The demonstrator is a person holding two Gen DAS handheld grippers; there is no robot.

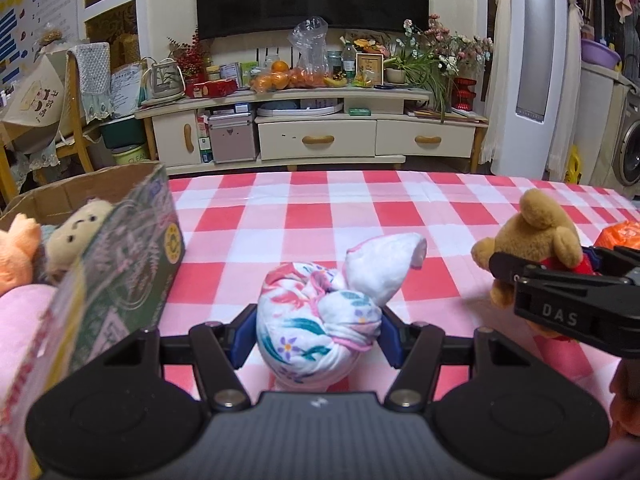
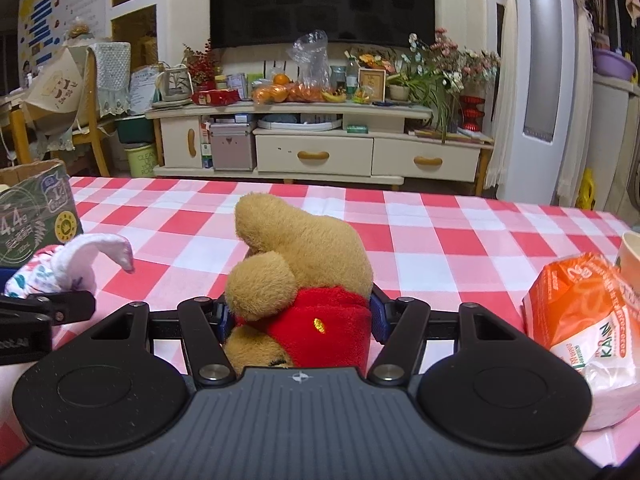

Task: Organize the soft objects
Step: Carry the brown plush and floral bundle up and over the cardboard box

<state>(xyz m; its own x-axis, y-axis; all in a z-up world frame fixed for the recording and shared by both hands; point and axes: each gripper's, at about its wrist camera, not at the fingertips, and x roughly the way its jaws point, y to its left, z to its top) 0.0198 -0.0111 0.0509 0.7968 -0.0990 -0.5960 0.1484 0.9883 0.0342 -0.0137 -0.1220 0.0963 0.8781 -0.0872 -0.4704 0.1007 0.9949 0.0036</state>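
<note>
My left gripper (image 1: pixel 318 330) is shut on a knotted floral cloth bundle (image 1: pixel 320 312), white with pink and teal print, low over the checked tablecloth (image 1: pixel 320 208). The bundle also shows in the right wrist view (image 2: pixel 60 270). My right gripper (image 2: pixel 302 320) is shut on a tan teddy bear in a red shirt (image 2: pixel 304 280), held head down. The bear (image 1: pixel 532 236) and the right gripper (image 1: pixel 560 280) show at the right of the left wrist view. A cardboard box (image 1: pixel 132 256) at the left holds several plush toys (image 1: pixel 76 236).
An orange and white plastic pack (image 2: pixel 588 320) lies on the table at the right, with a pale cup (image 2: pixel 630 252) behind it. The box corner (image 2: pixel 36 216) shows at far left. Beyond the table's far edge stand a TV cabinet (image 1: pixel 320 136) and a chair (image 1: pixel 76 120).
</note>
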